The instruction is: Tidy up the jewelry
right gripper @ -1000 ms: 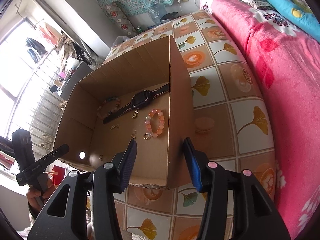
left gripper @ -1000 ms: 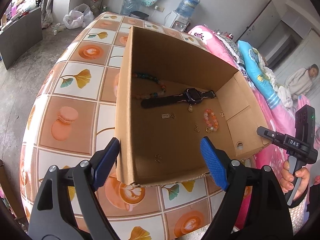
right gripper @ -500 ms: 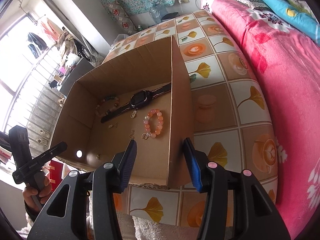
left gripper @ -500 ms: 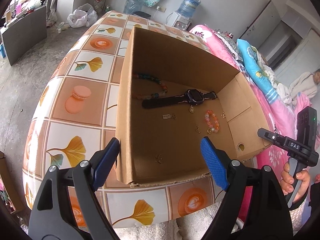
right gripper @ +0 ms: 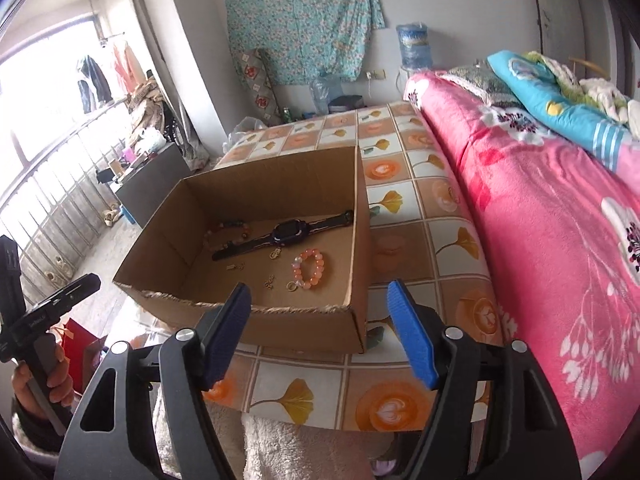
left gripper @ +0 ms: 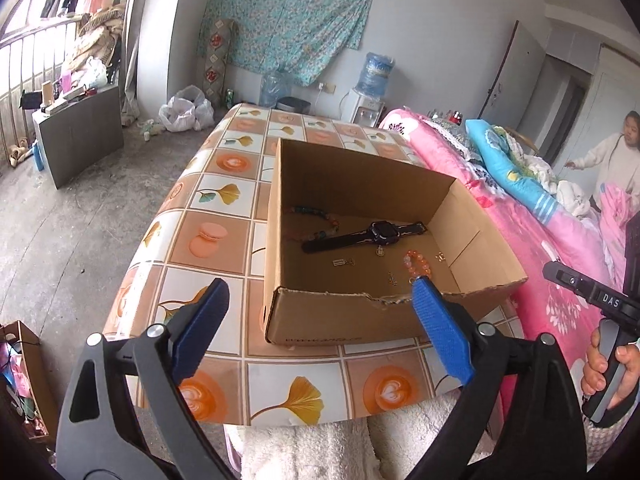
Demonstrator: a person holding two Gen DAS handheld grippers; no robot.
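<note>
Jewelry (right gripper: pixel 307 267) in box (right gripper: pixel 300 326), beyond jaws

A lived-in home bedroom. A bed with a pink floral blanket (right gripper: pixel 560 220) fills the right side; a water dispenser (left gripper: pixel 370 92) stands at upper centre beneath a floral cloth (left gripper: pixel 292 20) pinned to the wall; clothes (right gripper: pixel 104 76) hang by the window, upper left.
</note>
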